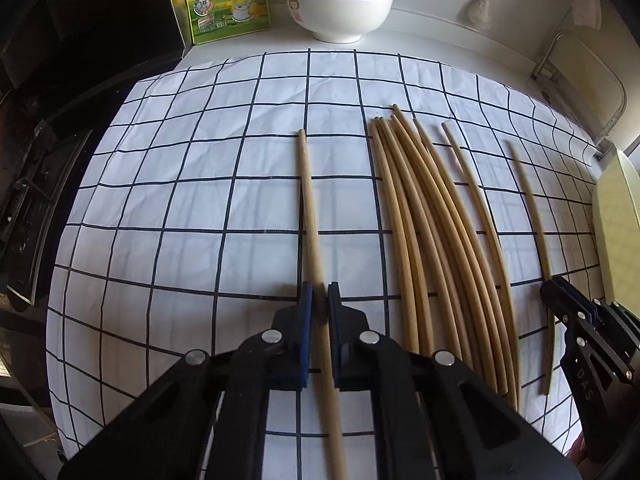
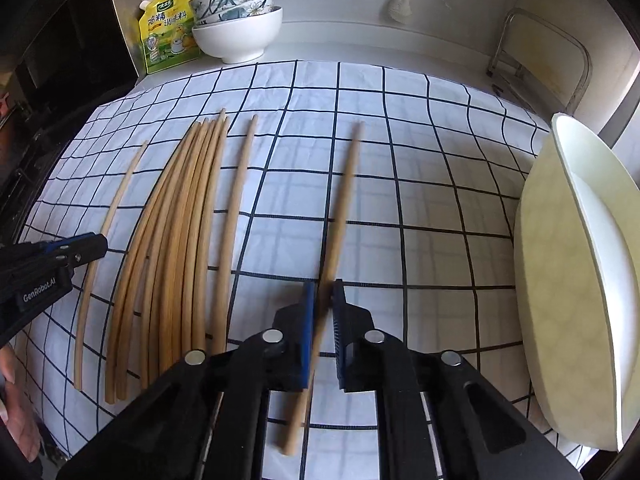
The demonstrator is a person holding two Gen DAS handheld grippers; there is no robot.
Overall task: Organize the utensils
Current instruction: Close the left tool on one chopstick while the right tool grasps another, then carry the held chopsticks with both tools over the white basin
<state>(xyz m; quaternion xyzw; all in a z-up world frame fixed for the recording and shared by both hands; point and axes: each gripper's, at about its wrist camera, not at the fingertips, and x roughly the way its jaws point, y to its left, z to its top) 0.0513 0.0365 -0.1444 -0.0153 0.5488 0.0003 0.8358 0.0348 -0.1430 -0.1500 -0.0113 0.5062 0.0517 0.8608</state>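
Left tongs [image 1: 319, 294] grip chopstick [image 1: 310, 204]; right tongs [image 2: 322, 294] apparently likewise.

Tan chopsticks [image 1: 432, 232] lie roughly parallel, two apparently slightly lifted.

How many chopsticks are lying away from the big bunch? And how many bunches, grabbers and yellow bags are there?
Lone chopsticks: 3
Bunch: 1
Grippers: 2, left gripper and right gripper
Yellow bag: 1
Total: 7
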